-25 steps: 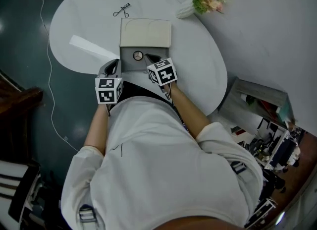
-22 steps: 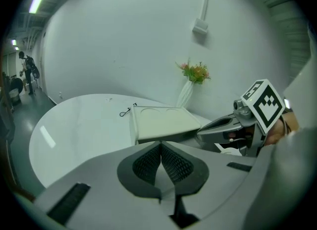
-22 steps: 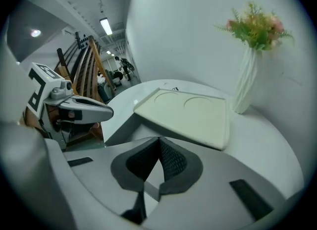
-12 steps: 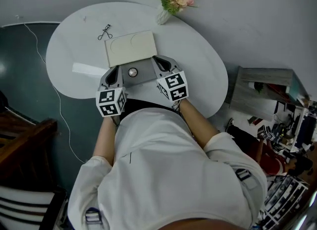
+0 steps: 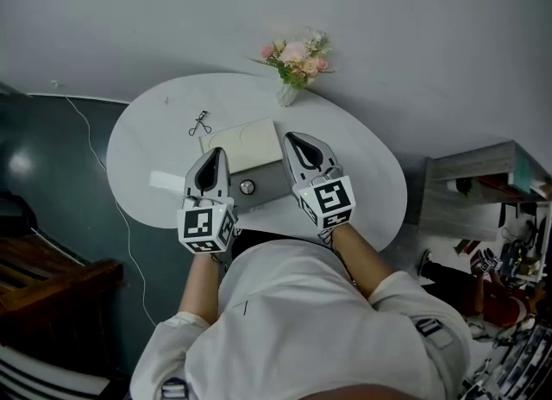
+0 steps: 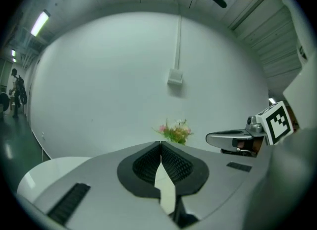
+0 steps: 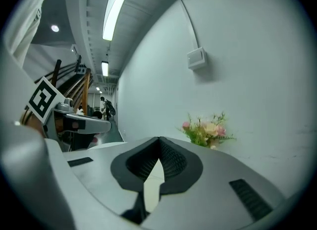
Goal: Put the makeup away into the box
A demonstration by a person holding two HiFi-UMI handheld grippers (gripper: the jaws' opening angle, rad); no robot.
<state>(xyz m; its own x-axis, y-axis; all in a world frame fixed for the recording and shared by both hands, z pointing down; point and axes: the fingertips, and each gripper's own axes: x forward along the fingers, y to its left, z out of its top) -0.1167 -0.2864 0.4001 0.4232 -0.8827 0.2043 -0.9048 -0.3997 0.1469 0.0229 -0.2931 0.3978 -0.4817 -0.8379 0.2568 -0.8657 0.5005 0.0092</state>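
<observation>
The makeup box (image 5: 265, 181) lies open on the white oval table (image 5: 362, 174), its cream lid (image 5: 244, 145) folded back. A small round compact (image 5: 247, 187) rests in the grey tray. An eyelash curler (image 5: 200, 122) lies on the table beyond the box, and a white strip (image 5: 164, 181) lies left of it. My left gripper (image 5: 218, 153) hovers over the box's left side and my right gripper (image 5: 290, 137) over its right side. Both are shut, with nothing between the pads (image 6: 148, 162) (image 7: 171, 158). Both gripper views point nearly level at the wall.
A vase of pink flowers (image 5: 293, 66) stands at the table's far edge by the white wall. A grey shelf unit (image 5: 479, 184) is to the right, and dark wooden furniture (image 5: 52, 273) to the left. A thin cable (image 5: 112, 209) runs across the dark floor.
Both grippers have risen from the box and tipped up toward level. The head view has pulled back, so the table looks smaller and more wall shows.
</observation>
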